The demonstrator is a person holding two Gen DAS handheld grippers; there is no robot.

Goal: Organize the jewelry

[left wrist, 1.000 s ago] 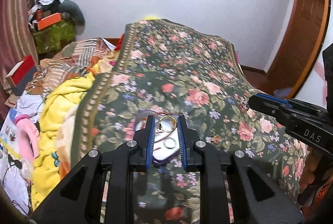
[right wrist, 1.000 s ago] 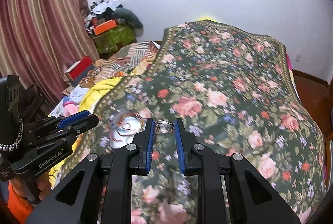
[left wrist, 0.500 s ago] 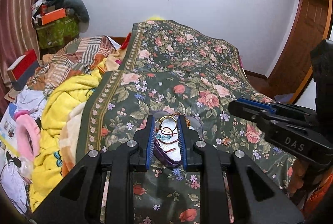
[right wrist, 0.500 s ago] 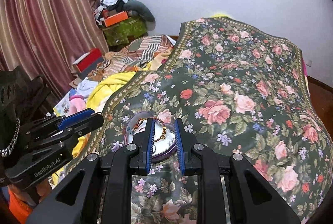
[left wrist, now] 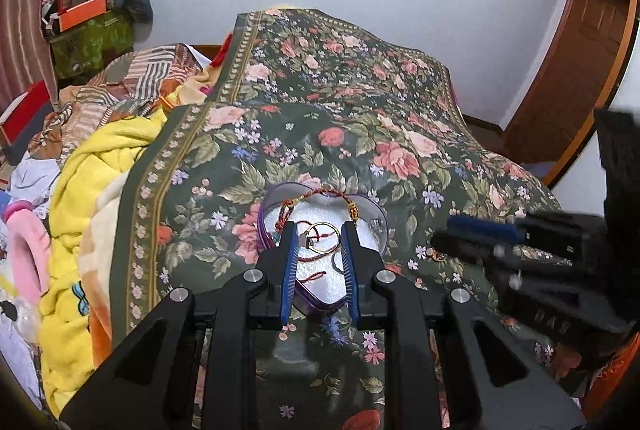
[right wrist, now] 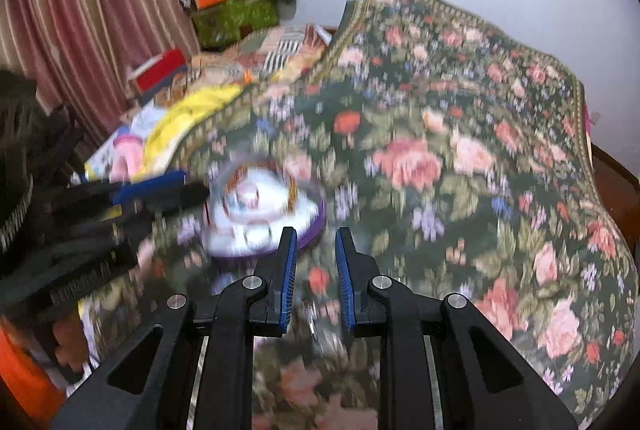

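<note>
A purple heart-shaped box with a white lining lies on the floral bedspread. A red cord bracelet drapes over its far rim. My left gripper hovers over the box, shut on a gold hoop ring. My right gripper shows blurred at the right, beside a small gold piece on the cloth. In the blurred right wrist view, the right gripper is just right of the box. Its fingers are slightly apart with nothing visible between them. The left gripper reaches in from the left.
A yellow blanket and striped bedding are heaped left of the bedspread. Clothes and boxes are piled in the far left corner by a striped curtain. A wooden door stands at the right.
Both grippers came in over the heart box. The right one then swung off to its right, and the silver ring it held is no longer between its fingers. The left still holds the gold hoop.
</note>
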